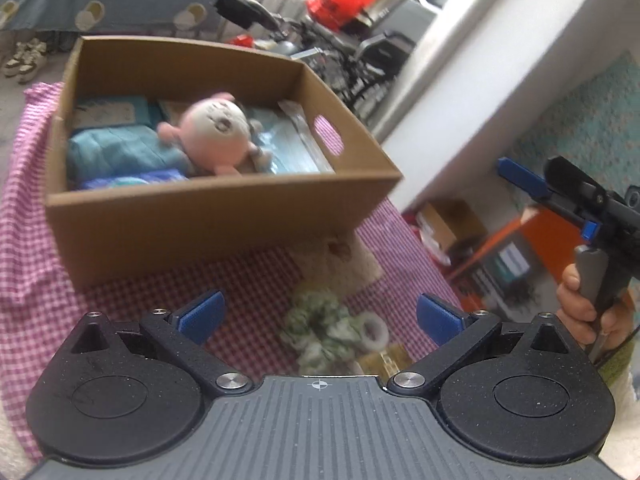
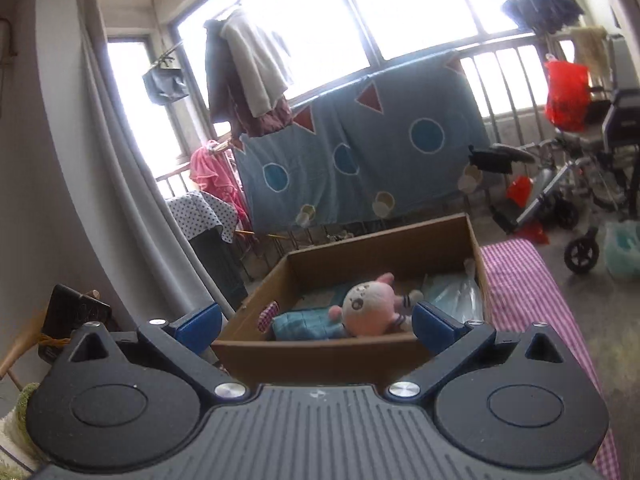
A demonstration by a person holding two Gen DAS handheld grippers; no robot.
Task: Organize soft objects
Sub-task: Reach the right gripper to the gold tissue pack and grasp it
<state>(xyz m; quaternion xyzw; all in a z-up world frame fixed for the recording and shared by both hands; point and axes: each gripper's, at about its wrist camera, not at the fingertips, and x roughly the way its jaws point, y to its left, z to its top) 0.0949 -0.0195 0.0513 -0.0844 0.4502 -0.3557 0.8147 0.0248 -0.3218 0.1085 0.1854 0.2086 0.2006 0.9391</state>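
Note:
A brown cardboard box stands on the pink checked cloth. Inside it lie a pink and white plush toy, folded blue cloth and clear plastic packs. My left gripper is open, low over the cloth in front of the box. Between its fingers lie a green and white scrunchie and a white ring. The right gripper is open too, just in front of the box, with the plush toy beyond it. A hand holds it at the right of the left wrist view.
A beige cloth piece lies by the box's front corner. Beyond the table are a blue blanket on a railing, hanging clothes, a wheelchair, an orange crate on the floor and a white wall.

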